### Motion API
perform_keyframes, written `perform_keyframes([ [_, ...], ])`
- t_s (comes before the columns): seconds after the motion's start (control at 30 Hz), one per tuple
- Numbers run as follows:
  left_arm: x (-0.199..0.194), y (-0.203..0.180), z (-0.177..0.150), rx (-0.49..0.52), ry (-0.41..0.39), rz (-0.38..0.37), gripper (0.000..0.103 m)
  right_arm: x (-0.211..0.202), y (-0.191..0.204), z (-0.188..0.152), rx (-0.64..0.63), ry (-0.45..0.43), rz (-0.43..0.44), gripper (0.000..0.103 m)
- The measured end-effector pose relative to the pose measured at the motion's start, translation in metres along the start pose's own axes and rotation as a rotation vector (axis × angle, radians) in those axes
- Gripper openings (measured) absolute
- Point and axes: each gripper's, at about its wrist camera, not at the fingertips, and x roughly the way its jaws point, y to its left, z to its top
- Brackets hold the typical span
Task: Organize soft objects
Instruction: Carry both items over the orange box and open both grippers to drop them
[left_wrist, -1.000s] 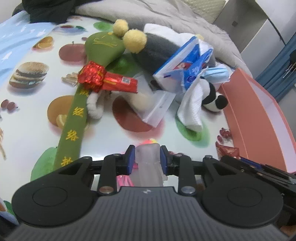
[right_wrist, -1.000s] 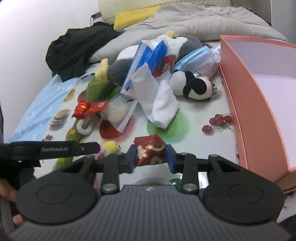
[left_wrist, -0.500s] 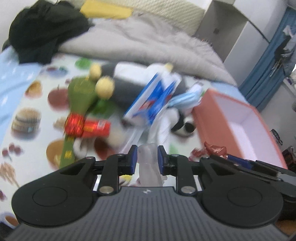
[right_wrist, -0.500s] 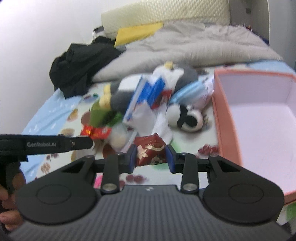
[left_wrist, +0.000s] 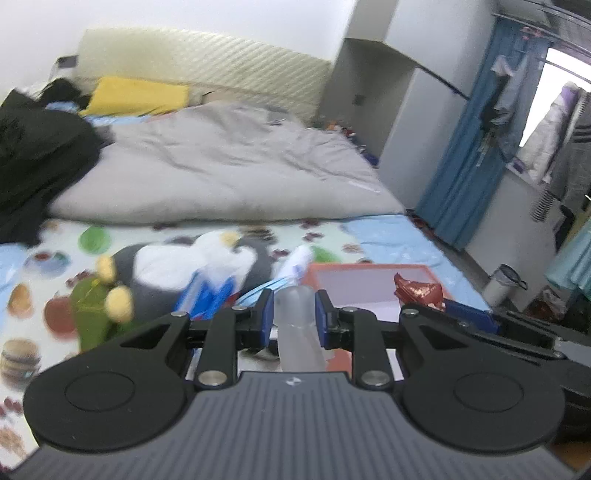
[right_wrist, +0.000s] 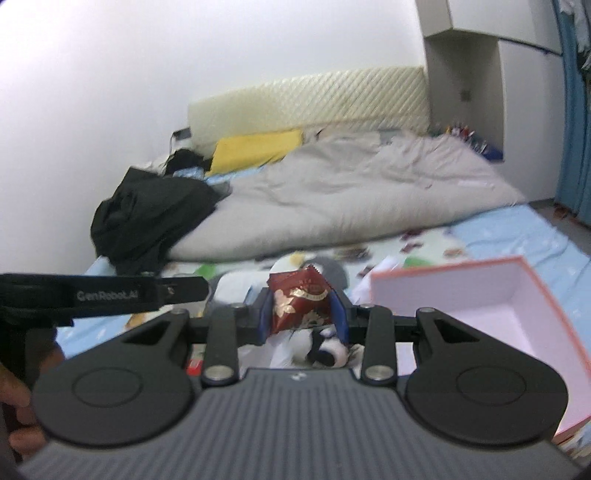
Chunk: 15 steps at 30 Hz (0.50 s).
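Note:
My left gripper (left_wrist: 293, 321) is shut on a translucent soft pouch (left_wrist: 297, 325) and holds it raised above the mat. My right gripper (right_wrist: 301, 312) is shut on a dark red foil packet (right_wrist: 301, 302); the packet also shows in the left wrist view (left_wrist: 417, 291), over the pink box (left_wrist: 354, 284). The box lies open to the right in the right wrist view (right_wrist: 476, 306). The pile of soft things lies below: a grey and white plush (left_wrist: 184, 266), a green plush stick (left_wrist: 92, 306), a blue packet (left_wrist: 207, 295) and a small panda plush (right_wrist: 328, 347).
A grey duvet (left_wrist: 221, 173), black clothes (left_wrist: 33, 155) and a yellow pillow (left_wrist: 136, 96) lie at the back of the bed. Blue curtains (left_wrist: 469, 177) and a wardrobe (left_wrist: 369, 96) stand to the right. The fruit-print mat (left_wrist: 44, 280) spreads left.
Both grippers have lifted and tilted up with their loads, so the views now take in the bed and room. The pile has dropped to the bottom of the views.

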Motion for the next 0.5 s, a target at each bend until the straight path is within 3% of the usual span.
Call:
perform_keyframes([
  [0.23,0.031,-0.054,0.016,0.064,0.052,-0.068,0.028,-0.012,-0.041,0.021,0.025,-0.014,-0.095,0.038],
  [0.5,0.107,-0.109,-0.006,0.128,0.212,-0.122,0.028,0.011,-0.108,-0.006,0.112,0.107,-0.194,0.038],
])
